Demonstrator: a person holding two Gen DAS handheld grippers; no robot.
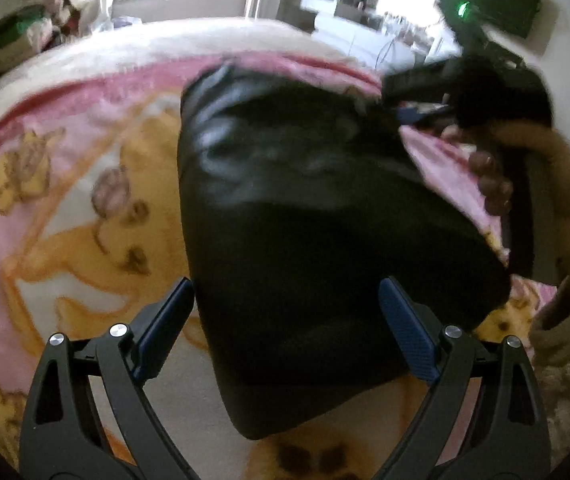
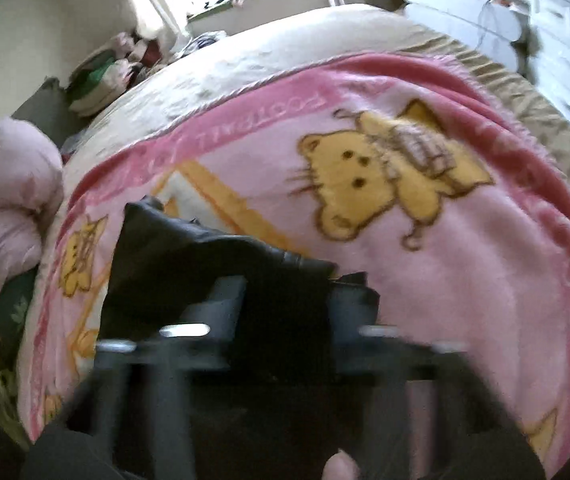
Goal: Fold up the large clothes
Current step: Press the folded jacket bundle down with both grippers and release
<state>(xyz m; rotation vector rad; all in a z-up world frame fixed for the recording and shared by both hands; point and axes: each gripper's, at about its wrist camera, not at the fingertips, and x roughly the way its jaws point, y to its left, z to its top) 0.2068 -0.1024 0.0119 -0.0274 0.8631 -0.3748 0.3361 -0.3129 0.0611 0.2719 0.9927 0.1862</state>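
Note:
A black, shiny garment (image 1: 305, 216) lies folded on a pink cartoon-cat blanket (image 1: 65, 208) on the bed. My left gripper (image 1: 285, 320) is open, its blue-padded fingers (image 1: 165, 328) spread on either side of the garment's near part, just above it. My right gripper (image 1: 417, 104) shows in the left wrist view at the garment's far right corner, with a hand behind it. In the right wrist view the right gripper (image 2: 285, 304) is blurred by motion, and black cloth (image 2: 213, 264) lies between and ahead of its fingers; its grip cannot be told.
The pink blanket (image 2: 445, 264) covers a cream bed cover (image 2: 265, 56). A pink pillow (image 2: 5, 200) lies at the left. A clothes pile (image 2: 101, 76) sits at the far left corner. White drawers (image 2: 557, 52) stand at the right.

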